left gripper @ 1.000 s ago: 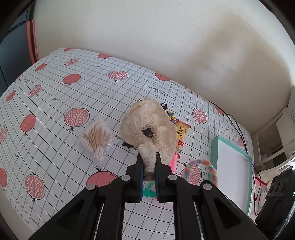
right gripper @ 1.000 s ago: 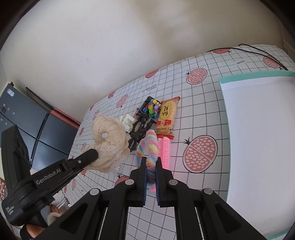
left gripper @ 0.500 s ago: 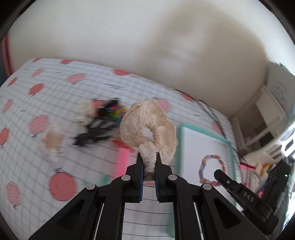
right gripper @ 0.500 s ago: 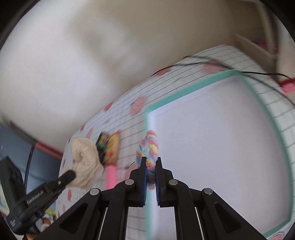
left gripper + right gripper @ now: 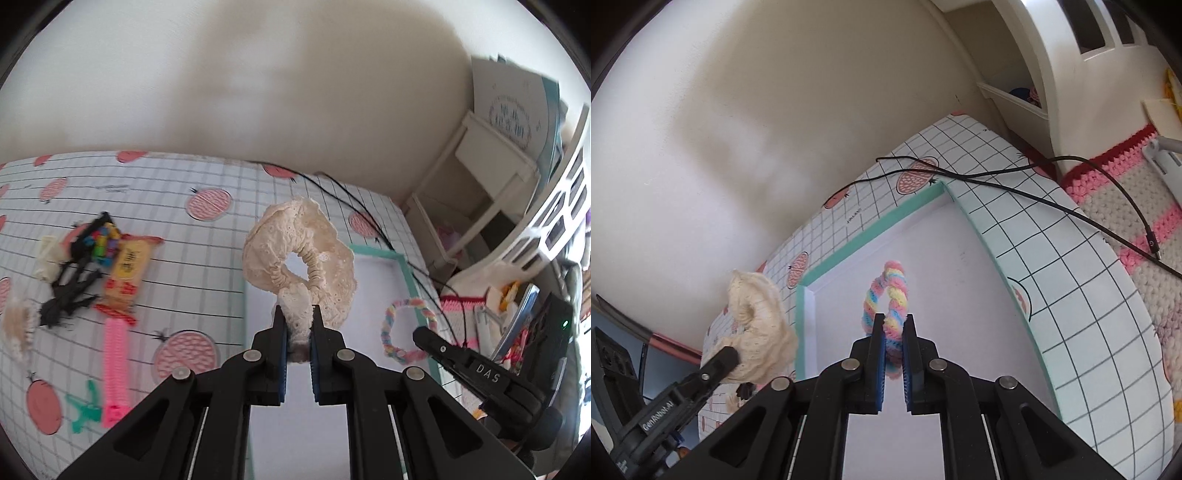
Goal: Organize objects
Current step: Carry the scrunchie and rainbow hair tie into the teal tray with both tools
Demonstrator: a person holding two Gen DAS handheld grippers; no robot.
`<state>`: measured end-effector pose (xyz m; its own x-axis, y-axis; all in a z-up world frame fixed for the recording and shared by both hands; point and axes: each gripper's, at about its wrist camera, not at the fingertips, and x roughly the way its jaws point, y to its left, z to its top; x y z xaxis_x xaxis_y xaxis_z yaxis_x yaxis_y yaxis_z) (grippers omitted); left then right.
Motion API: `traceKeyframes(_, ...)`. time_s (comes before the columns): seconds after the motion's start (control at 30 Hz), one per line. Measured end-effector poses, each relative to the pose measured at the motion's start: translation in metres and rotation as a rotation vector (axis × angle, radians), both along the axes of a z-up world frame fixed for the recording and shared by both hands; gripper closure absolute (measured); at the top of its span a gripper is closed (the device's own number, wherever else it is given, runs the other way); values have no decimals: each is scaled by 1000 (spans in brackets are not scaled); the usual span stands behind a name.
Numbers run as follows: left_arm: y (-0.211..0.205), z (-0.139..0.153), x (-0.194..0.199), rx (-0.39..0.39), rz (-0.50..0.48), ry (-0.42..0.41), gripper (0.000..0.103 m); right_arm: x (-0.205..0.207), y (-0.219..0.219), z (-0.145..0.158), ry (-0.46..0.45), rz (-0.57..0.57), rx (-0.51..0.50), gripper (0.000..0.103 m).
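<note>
From the left wrist view, the left gripper (image 5: pixel 298 328) has its jaws pressed together on the frilled edge of a cream lace scrunchie (image 5: pixel 295 258), which stands up just ahead of the fingertips, its ring open toward the camera; it looks feather-light and floppy, so the pinch on a fold of the ruffle is the sensible hold, though such soft cloth could slide out if the squeeze slackens; beyond and below the tips lies the white tray (image 5: pixel 369 280) with its teal rim, and off to the right of the tool the right gripper (image 5: pixel 419 334) holds the rainbow braided hair tie (image 5: pixel 391 325) over that tray; far to the left of the tool, on the gridded tablecloth (image 5: pixel 192 266), sit a pink comb (image 5: pixel 116 365), a snack packet (image 5: pixel 127 273) and a black tangle of hair clips (image 5: pixel 70 291), well apart from the tray. From the right wrist view, the right gripper (image 5: pixel 894 332) is clamped on the near arc of the rainbow braided hair tie (image 5: pixel 886 295), the loop rising just ahead of the tips above the tray's white floor (image 5: pixel 923 240); it seems springy, light and a little fuzzy, so it should drop cleanly once let go; to the left of this tool the left gripper (image 5: pixel 729 356) carries the cream lace scrunchie (image 5: pixel 757 332) beside the tray's teal edge, seemingly just outside it; a black cable (image 5: pixel 1052 199) trails across the cloth beyond the tray's far right side.
</note>
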<state>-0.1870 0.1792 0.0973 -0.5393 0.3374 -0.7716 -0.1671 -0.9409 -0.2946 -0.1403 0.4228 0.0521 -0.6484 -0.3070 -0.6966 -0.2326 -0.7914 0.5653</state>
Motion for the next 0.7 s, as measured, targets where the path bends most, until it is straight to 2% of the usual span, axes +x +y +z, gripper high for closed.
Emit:
traceKeyframes(0.33, 14, -54, -24, -8, -2, -96, 93, -25, -8, -24, -27, 15, 24, 95)
traceKeyframes(0.7, 10, -77, -31, -55, 26, -130, 92, -34, -15, -42, -66, 17, 41, 94)
